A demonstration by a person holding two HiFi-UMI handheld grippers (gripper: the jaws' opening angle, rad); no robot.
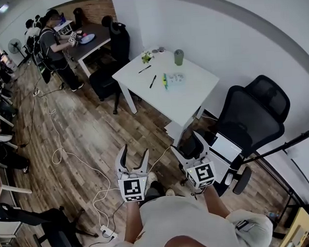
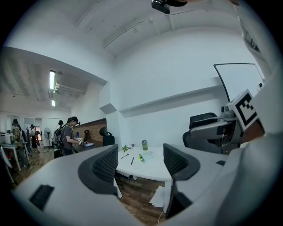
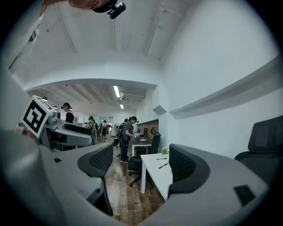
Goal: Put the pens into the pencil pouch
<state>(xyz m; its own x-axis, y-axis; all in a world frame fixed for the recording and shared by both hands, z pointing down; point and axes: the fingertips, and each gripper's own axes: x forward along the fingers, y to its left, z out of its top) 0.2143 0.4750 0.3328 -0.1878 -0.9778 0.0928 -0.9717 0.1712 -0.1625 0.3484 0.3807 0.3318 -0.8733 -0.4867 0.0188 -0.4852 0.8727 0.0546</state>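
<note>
Two grippers are held level over the wooden floor [image 1: 83, 139], well short of the table [image 1: 194, 101]. The left gripper [image 1: 135, 151] and right gripper [image 1: 187, 142] both have jaws wide apart with nothing between them. On the table lie a black pen [image 1: 145, 69], a second black pen [image 1: 152, 81] and a green-yellow pen [image 1: 165, 81], the last just beside the clear pencil pouch [image 1: 176, 78] (a green cup [image 1: 178, 57] stands near).
</note>
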